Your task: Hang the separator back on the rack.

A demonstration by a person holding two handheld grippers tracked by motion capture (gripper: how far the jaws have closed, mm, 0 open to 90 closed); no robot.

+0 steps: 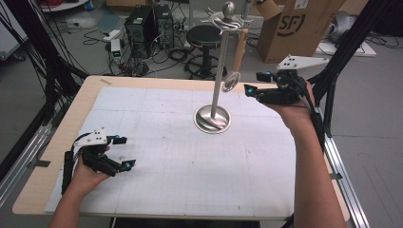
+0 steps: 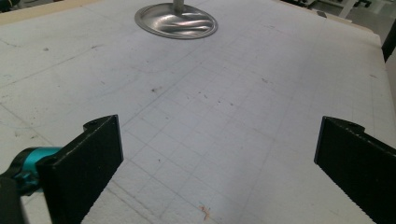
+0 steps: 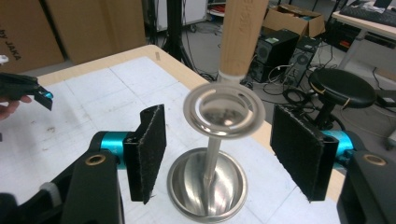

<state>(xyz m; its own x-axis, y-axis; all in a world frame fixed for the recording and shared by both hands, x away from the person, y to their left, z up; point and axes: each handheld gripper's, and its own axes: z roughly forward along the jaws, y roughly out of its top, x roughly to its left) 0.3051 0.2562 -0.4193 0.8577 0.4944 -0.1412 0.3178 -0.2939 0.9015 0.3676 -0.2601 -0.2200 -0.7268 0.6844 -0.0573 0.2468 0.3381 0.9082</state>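
High view, read from left to right: the left gripper (image 1: 114, 152) is held low over the white gridded counter (image 1: 157, 142), its fingers spread wide with nothing between them, as the left gripper view confirms with bare counter between the 2 black pads. At centre a polished metal stand (image 1: 218, 80) rises from its round base (image 1: 212, 118) to a hook crown with a ball on top. From that crown a utensil with a wooden handle (image 1: 240, 47) is hung, its round metal strainer head (image 1: 231, 81) dangling beside the pole. At right, the right gripper (image 1: 255, 83) is held level just beside that head. In the right gripper view the fingers (image 3: 148, 149) are parted on either side of the strainer head (image 3: 223, 111), and no pad can be seen pressing on it, so the utensil is judged to be carried by the hook alone. The step in hand is judged to be the letting go after hanging. It is done well if the fingers are kept spread evenly, drawn back straight and level away from the head, and the ring is not brushed, since a nudge could set the utensil swinging or lift it off its hook. Writing: "SF" can be read on the cardboard box (image 1: 294, 28) behind the counter, and "JAKA" on a box (image 3: 18, 32) in the right gripper view.
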